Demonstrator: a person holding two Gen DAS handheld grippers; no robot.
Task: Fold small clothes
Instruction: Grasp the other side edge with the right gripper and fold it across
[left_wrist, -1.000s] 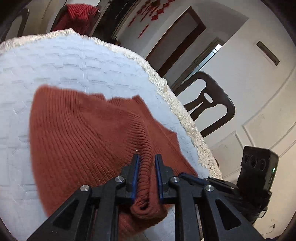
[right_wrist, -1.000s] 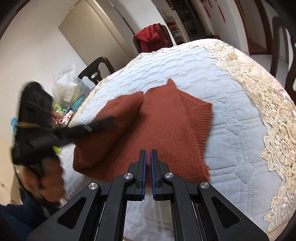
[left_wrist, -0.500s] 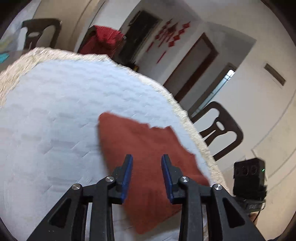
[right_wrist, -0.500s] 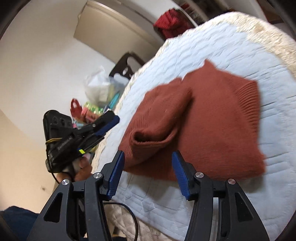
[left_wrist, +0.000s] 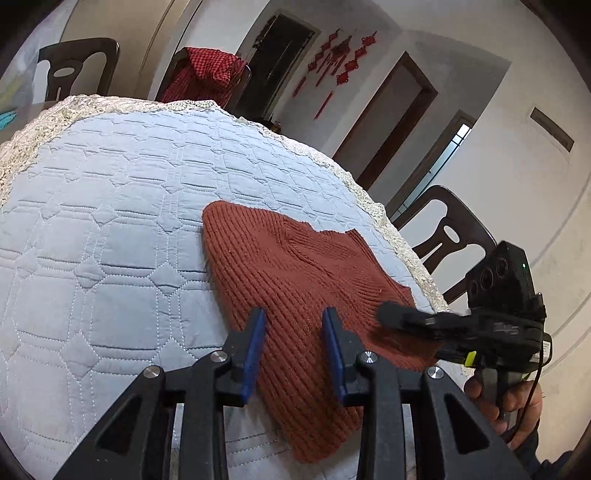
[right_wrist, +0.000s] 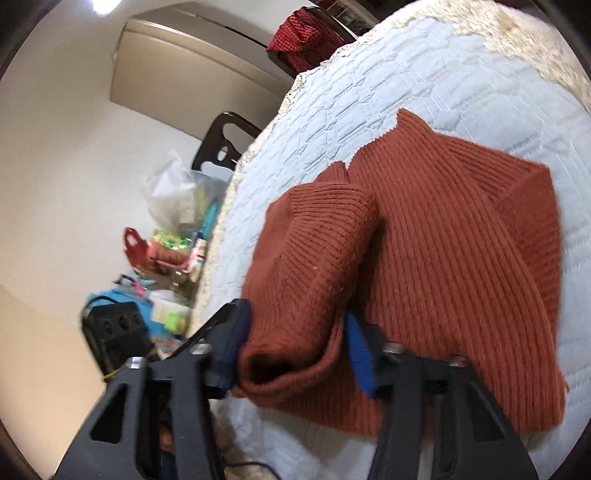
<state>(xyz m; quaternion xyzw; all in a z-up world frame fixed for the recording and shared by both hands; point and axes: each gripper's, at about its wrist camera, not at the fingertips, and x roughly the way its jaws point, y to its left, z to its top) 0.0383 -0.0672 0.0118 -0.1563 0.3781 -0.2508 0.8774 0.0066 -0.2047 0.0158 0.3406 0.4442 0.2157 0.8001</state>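
Near the desk's lace-trimmed right edge (left_wrist: 373, 206), on the quilted pale-blue cover (left_wrist: 110, 229), lies the rust-red knitted sweater (left_wrist: 295, 273), body flat and one sleeve (right_wrist: 314, 258) doubled over it. The right gripper (right_wrist: 295, 347) comes at that sleeve's open cuff, which sits between its blue-padded fingers (right_wrist: 360, 354); the jaws are closing, though motion blur hides whether the pads press yet, presumably so the sleeve can be drawn across for the next fold. The left gripper (left_wrist: 293, 350) hovers over the sweater's near part, fingers (left_wrist: 255, 347) parted and holding nothing, seemingly free to pin or take the knit
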